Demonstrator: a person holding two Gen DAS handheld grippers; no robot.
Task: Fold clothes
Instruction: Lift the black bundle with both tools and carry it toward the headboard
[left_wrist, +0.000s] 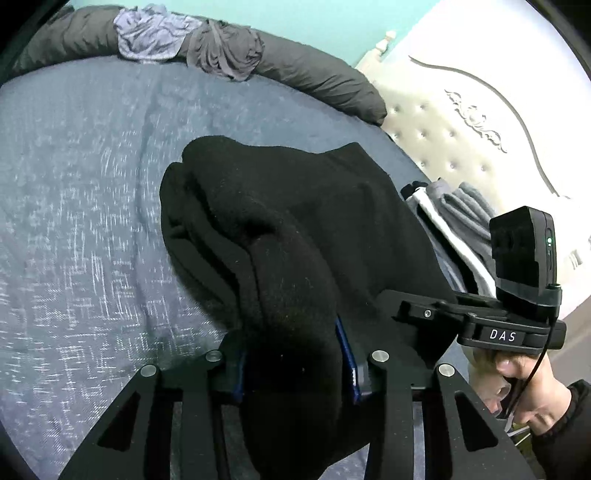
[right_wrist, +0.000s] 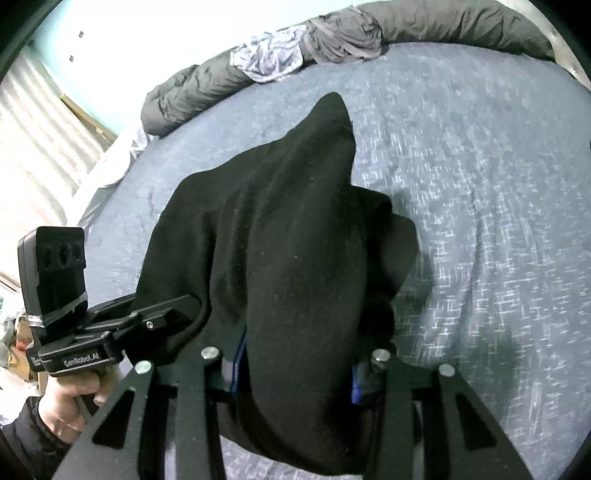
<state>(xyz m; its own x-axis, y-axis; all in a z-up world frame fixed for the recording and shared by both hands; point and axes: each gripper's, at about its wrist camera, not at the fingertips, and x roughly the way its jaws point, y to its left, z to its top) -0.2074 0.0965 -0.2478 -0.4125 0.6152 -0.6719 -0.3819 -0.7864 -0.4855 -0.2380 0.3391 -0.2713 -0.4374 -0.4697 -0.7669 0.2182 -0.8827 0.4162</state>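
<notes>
A thick black garment hangs bunched over the blue-grey bedspread. My left gripper is shut on a fat fold of it, the blue pads pressing both sides. In the right wrist view the same black garment drapes forward from my right gripper, which is shut on another thick fold. Each view shows the other gripper beside it, held by a person's hand, and the cloth spans between the two.
A dark grey rolled duvet lies along the far edge of the bed with crumpled grey clothes on it. Folded grey and white clothes sit at the right by the cream tufted headboard. Bedspread stretches right.
</notes>
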